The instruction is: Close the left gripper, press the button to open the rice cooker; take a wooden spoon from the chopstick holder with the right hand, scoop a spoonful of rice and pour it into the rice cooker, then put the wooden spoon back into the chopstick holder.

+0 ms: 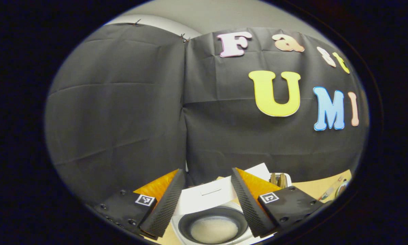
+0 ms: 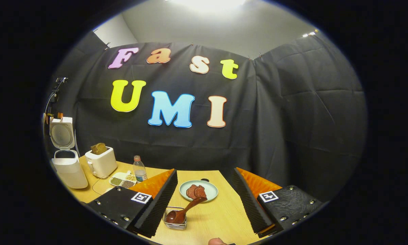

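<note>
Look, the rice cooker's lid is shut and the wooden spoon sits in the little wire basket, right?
Not quite. The rice cooker has its lid up, not shut; the right gripper view shows it standing open, and the left gripper view looks down into the pot with rice inside. The wooden spoon does sit in the wire basket.

Bare counter [image 2: 217, 211] lies between chopstick holder [image 2: 175, 219] and plate [image 2: 198, 190]; the rice cooker [image 2: 66, 163] stands lid-up at the counter's left edge, beside the toaster [image 2: 101, 160].

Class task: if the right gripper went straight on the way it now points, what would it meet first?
Probably the wooden spoon leaning out of the wire chopstick holder, between the open right gripper fingers; depth is uncertain.
</note>
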Demonstrator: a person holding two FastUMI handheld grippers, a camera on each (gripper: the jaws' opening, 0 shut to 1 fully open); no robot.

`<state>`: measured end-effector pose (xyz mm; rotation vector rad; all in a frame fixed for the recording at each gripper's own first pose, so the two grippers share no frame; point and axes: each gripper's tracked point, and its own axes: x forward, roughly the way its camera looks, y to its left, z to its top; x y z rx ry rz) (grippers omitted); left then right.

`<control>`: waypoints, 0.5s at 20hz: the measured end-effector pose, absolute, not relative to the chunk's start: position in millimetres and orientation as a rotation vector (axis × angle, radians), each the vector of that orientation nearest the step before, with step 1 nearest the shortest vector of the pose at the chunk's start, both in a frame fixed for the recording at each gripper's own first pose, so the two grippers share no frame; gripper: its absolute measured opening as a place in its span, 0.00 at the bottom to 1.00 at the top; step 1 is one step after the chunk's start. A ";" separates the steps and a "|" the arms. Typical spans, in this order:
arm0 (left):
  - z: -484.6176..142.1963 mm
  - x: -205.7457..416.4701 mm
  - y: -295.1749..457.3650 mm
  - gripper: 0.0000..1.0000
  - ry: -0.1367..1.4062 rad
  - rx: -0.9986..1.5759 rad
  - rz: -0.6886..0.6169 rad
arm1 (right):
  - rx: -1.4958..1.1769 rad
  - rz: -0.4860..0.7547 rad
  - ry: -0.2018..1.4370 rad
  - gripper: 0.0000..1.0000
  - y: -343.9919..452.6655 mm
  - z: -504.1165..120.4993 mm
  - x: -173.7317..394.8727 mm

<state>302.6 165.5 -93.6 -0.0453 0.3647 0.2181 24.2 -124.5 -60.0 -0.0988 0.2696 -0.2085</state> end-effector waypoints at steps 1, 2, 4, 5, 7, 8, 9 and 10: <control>-96.0 296.7 161.6 1.00 0.371 -0.044 0.219 | -0.099 -0.205 0.268 0.99 -128.5 -59.3 23.9; -100.4 289.8 156.5 0.96 0.381 -0.046 0.220 | -0.095 -0.204 0.270 0.99 -132.2 -60.3 23.1; -106.9 277.7 145.0 0.96 0.402 -0.058 0.216 | -0.068 -0.202 0.276 0.99 -138.8 -61.0 21.7; -110.1 272.2 140.0 0.96 0.413 -0.063 0.213 | -0.050 -0.197 0.277 0.99 -140.6 -61.4 20.8; -118.6 260.2 129.1 0.96 0.437 -0.076 0.201 | -0.032 -0.190 0.285 0.99 -144.0 -65.5 19.2; -124.0 253.7 124.5 1.00 0.449 -0.083 0.195 | -0.030 -0.187 0.292 0.99 -146.4 -67.3 17.6; -128.1 248.5 120.7 0.96 0.461 -0.091 0.189 | -0.030 -0.180 0.295 0.99 -147.2 -68.2 15.8; -133.0 244.1 115.6 0.96 0.473 -0.101 0.183 | -0.031 -0.174 0.293 0.99 -148.0 -67.4 15.3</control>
